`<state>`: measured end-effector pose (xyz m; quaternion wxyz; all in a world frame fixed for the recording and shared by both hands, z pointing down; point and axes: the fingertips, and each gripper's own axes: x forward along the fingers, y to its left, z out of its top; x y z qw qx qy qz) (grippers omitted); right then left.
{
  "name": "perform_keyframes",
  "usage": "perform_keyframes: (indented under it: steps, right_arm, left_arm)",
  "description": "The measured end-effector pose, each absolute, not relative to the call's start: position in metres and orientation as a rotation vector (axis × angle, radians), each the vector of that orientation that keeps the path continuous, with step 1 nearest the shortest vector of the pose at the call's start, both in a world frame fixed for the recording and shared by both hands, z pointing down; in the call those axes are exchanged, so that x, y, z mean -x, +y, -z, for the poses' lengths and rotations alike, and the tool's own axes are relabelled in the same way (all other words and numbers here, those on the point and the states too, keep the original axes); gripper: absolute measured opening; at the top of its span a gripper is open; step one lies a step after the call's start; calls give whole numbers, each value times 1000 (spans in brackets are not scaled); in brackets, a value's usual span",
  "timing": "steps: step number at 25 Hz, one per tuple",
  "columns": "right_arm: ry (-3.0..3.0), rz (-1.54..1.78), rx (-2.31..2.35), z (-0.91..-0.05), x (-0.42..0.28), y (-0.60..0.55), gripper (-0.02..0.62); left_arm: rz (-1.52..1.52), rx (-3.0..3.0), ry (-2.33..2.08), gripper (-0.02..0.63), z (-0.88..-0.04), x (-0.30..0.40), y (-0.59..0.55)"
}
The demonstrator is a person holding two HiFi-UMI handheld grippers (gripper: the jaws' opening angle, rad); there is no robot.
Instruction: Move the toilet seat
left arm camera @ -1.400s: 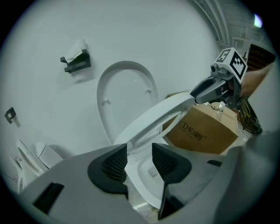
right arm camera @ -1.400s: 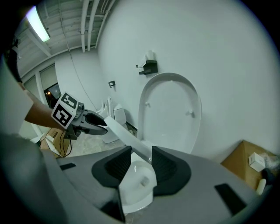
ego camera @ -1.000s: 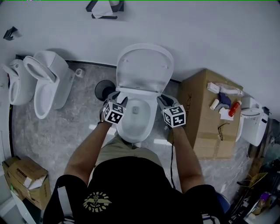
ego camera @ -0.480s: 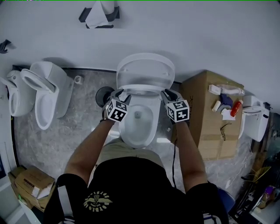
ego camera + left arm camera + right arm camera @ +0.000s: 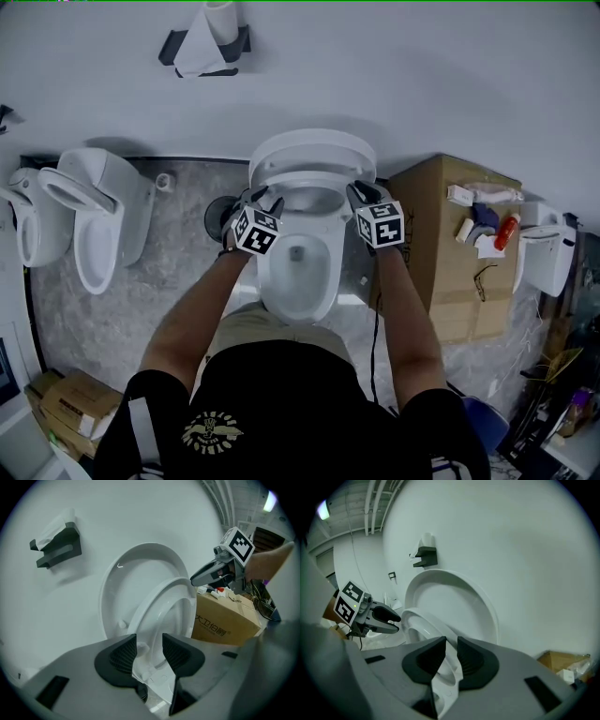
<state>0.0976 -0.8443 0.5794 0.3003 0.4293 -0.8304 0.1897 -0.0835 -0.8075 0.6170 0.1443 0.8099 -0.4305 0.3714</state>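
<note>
A white toilet stands against the wall with its lid point(image 5: 312, 148) upright. The toilet seat point(image 5: 309, 178) is tilted up off the bowl point(image 5: 298, 267), close under the lid. My left gripper point(image 5: 262, 199) is at the seat's left side and my right gripper point(image 5: 358, 192) at its right side. In the left gripper view the seat's rim point(image 5: 164, 611) runs down between the jaws of the left gripper point(image 5: 150, 648) and fills the gap. In the right gripper view the right gripper point(image 5: 452, 656) has just been closing, its narrow gap pinched on the seat's rim point(image 5: 423, 626).
A cardboard box point(image 5: 450, 244) with small items on top stands right of the toilet. Two more toilets point(image 5: 94, 216) sit at the left. A paper holder point(image 5: 202, 42) hangs on the wall. A dark round object point(image 5: 220, 216) lies by the bowl. Cartons point(image 5: 61, 403) sit lower left.
The seat has swung up from the bowl toward the lid. Both grippers have moved with it toward the wall.
</note>
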Motion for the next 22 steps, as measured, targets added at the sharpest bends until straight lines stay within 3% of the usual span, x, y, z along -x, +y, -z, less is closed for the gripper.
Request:
perform_keyframes:
  steps: [11,16,22]
  right_arm:
    - [-2192,-449,-1160,-573,-99,-837,91]
    - [-2280,-369,-1230,-534,-100,-816,91]
    - [-2368,-229,-1289,-464,-109,-776,60]
  left_arm:
    - [-1061,-2385,-1168,178,-613,84,-801]
    - [-916,-2484,-1243,174,-564,88,-793]
    - [-637,-2587,-1451,74,-459,88,-766]
